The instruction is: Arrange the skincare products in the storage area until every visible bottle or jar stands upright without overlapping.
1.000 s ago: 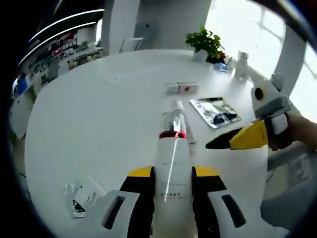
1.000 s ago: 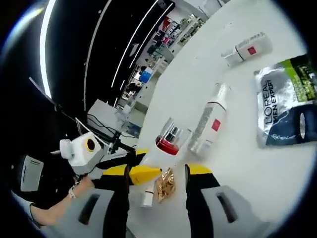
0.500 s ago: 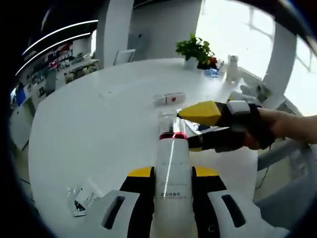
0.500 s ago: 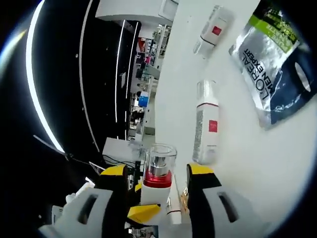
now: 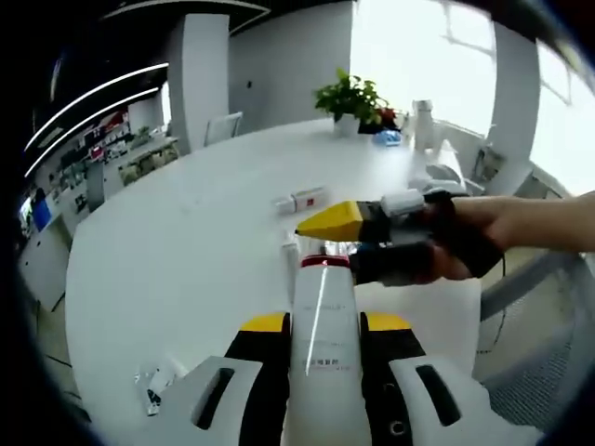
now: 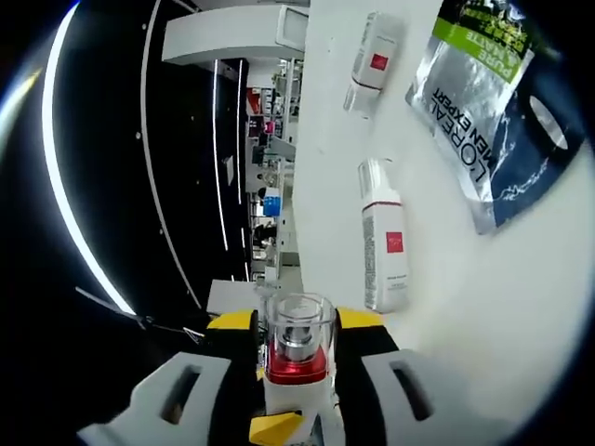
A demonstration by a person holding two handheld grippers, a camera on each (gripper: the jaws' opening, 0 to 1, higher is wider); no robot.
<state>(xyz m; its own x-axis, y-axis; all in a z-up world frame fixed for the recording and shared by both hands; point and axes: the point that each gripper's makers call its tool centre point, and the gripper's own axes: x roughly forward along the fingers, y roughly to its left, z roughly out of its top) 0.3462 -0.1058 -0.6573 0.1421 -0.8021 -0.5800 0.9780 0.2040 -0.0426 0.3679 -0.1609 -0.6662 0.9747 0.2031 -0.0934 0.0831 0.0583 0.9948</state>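
Left gripper view is looking across a round white tabletop (image 5: 167,242) where a potted plant (image 5: 351,96) is standing at the far edge beside a white bottle (image 5: 424,113), a small white tube with a red mark (image 5: 299,199) is lying further in, and a crumpled sachet (image 5: 153,388) is sitting near the lower left. The left tongs (image 5: 323,327) are clenching a tall white pump bottle (image 5: 323,325) by its body, its red collar and clear cap pointing away from the camera. The right tongs (image 5: 325,232), carried by a gloved hand (image 5: 465,242), are reaching in from the right and closing around that cap.

In the right gripper view, the right tongs (image 6: 297,325) are gripping the clear cap (image 6: 298,327) above the red collar. Beyond them a second white pump bottle (image 6: 383,246) is lying on its side on the tabletop, a silver L'Oreal sachet (image 6: 497,121) is lying flat past it, and the red-marked tube (image 6: 369,63) is lying further off
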